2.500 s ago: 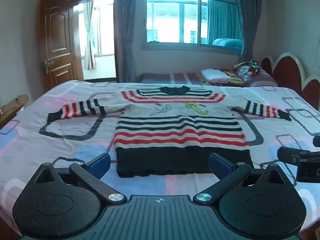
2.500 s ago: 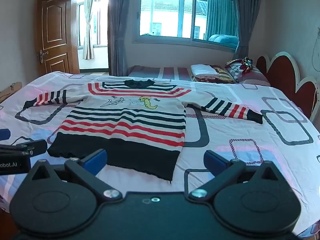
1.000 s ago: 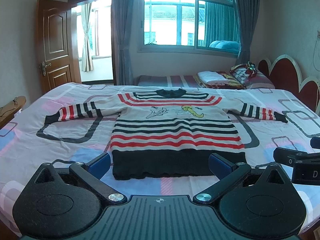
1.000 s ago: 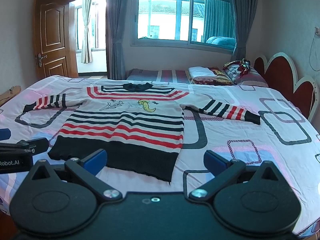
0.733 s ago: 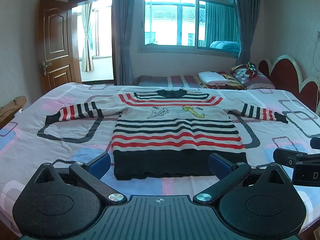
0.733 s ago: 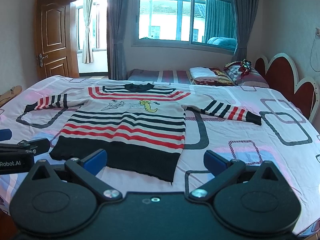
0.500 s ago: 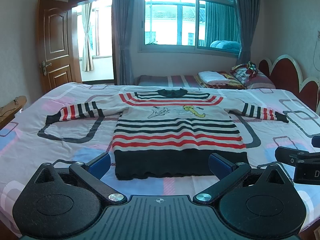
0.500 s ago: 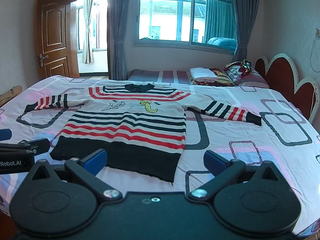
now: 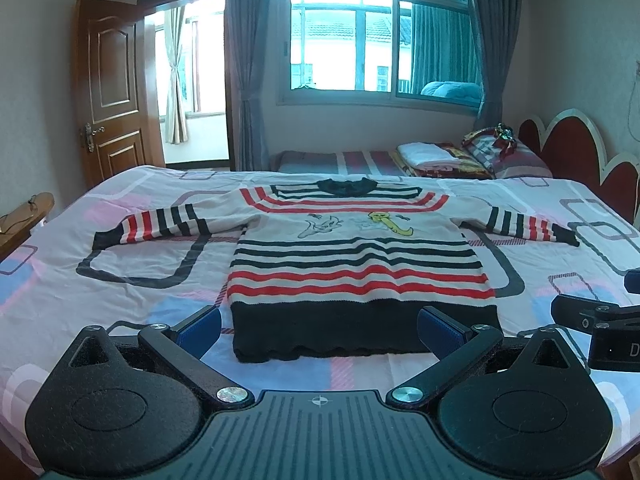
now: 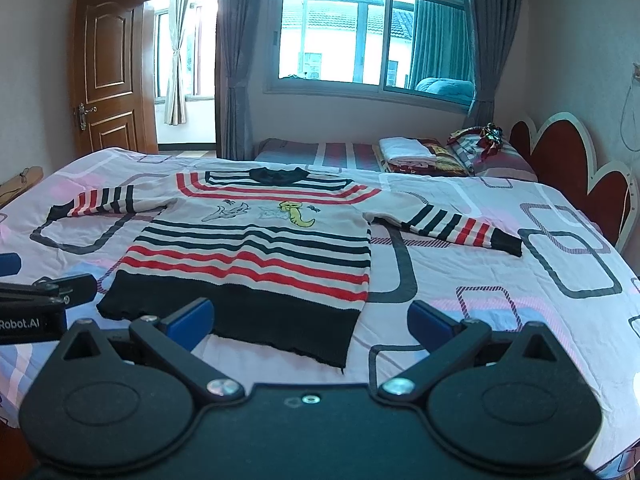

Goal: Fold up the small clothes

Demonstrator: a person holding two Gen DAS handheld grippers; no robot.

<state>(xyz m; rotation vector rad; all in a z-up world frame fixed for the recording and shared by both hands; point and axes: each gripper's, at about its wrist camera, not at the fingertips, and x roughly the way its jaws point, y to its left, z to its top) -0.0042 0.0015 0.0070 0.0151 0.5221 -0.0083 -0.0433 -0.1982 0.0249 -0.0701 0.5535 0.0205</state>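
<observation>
A small striped sweater (image 9: pixel 360 264), cream with red and black stripes, a black hem and cartoon pictures on the chest, lies flat and face up on the bed with both sleeves spread out. It also shows in the right wrist view (image 10: pixel 256 252). My left gripper (image 9: pixel 320 330) is open and empty, held above the bed just short of the black hem. My right gripper (image 10: pixel 310 320) is open and empty, near the hem's right corner. Each gripper shows at the edge of the other's view.
The bed sheet (image 9: pixel 120 280) is pink and white with grey rectangles. A red scalloped headboard (image 10: pixel 568 160) stands at the right. Folded bedding and pillows (image 10: pixel 440 156) lie on a second bed behind. A wooden door (image 9: pixel 108 104) and a bedside stand (image 9: pixel 24 212) are at the left.
Both grippers drifted slightly; the sweater sits a little lower and nearer in both views than a second ago. The sweater itself has not moved and both grippers stay open.
</observation>
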